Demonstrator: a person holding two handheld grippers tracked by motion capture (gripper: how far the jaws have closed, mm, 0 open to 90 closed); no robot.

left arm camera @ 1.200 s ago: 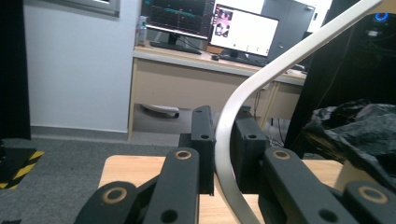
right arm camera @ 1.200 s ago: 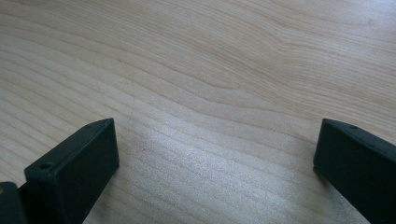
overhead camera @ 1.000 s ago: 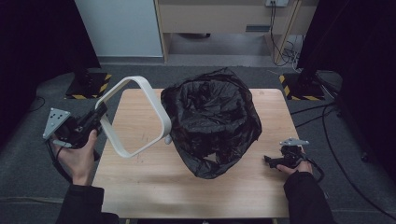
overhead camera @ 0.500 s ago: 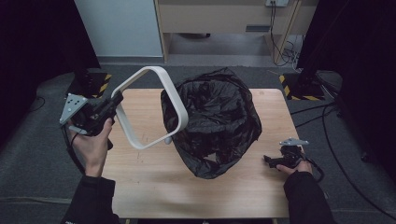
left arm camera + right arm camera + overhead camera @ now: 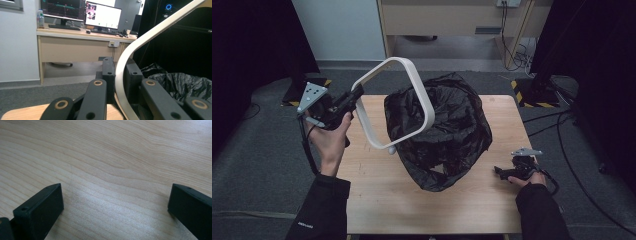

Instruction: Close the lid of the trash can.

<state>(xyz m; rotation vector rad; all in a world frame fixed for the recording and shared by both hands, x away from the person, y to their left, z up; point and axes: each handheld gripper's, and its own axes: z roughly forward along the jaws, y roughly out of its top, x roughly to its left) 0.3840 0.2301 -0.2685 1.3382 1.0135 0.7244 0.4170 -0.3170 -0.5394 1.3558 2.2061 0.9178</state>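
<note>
A white frame (image 5: 394,102), a rounded square loop, is gripped by the left gripper (image 5: 354,97) at its left edge; in the left gripper view the fingers (image 5: 108,75) are seen clamped tight on the white bar (image 5: 130,57), which runs up and to the right between them. The frame is held tilted in the air above the desk (image 5: 377,200), its far side leaning over the black bag (image 5: 442,132). The bag sits bunched at the middle of the desk, just right of the frame and partly behind it, mouth facing up. The coming move is judged to turn on this: the bag lies to the right of the left fingers, and the loop's open plane is tipped, not yet level with the bag's mouth, so it is probably to be swung right and flattened over the top. The left hand is the nearer one. The right gripper (image 5: 504,171) rests low at the right edge of the desk, near the bag's lower right; its fingers (image 5: 42,205) are spread wide with only bare wood between them. No brand, label or readable writing is made out on frame or bag; text on the distant monitors (image 5: 102,15) is too small to read.
</note>
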